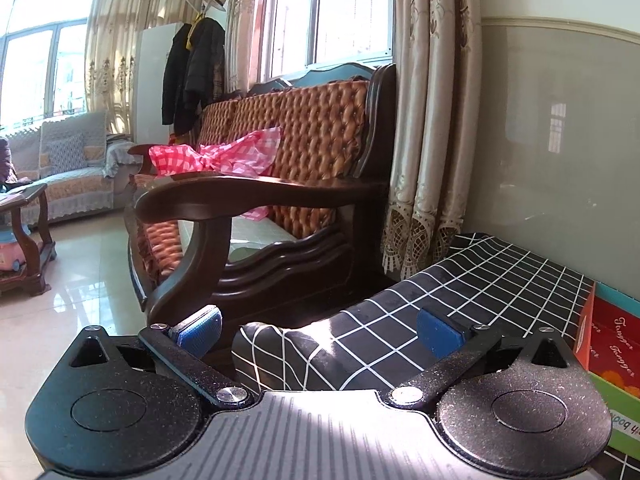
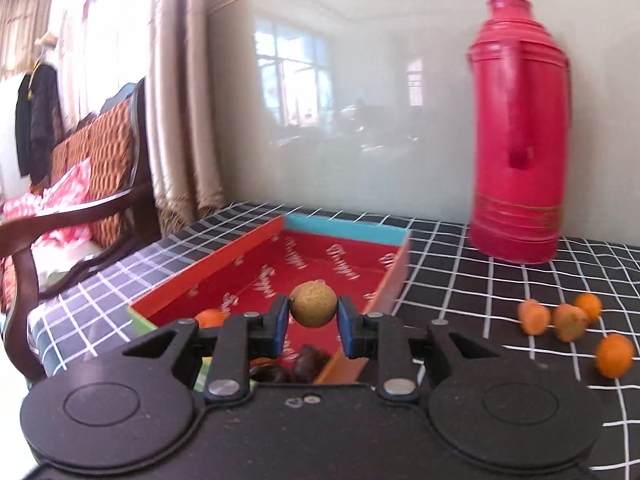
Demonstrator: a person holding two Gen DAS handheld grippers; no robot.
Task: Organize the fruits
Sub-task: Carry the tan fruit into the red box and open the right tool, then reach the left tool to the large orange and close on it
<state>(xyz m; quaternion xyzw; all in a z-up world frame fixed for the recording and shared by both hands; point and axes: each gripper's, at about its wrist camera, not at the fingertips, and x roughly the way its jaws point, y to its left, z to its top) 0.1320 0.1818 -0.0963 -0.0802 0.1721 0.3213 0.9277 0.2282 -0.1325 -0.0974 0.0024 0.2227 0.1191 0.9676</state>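
My right gripper (image 2: 313,322) is shut on a small round tan fruit (image 2: 313,304) and holds it above the red cardboard box (image 2: 224,268). Inside the box lie an orange fruit (image 2: 211,317) and dark brown fruits (image 2: 306,362), partly hidden by the gripper. Several small orange fruits (image 2: 614,355) lie on the checked cloth to the right of the box. My left gripper (image 1: 318,330) is open and empty at the table's left corner; the box's edge (image 1: 610,344) shows at its right.
A tall red thermos (image 2: 520,132) stands behind the loose fruits near the wall. A black checked cloth (image 2: 472,264) covers the table. A wooden sofa (image 1: 256,196) with a pink cloth stands left of the table, with curtains (image 1: 430,120) behind.
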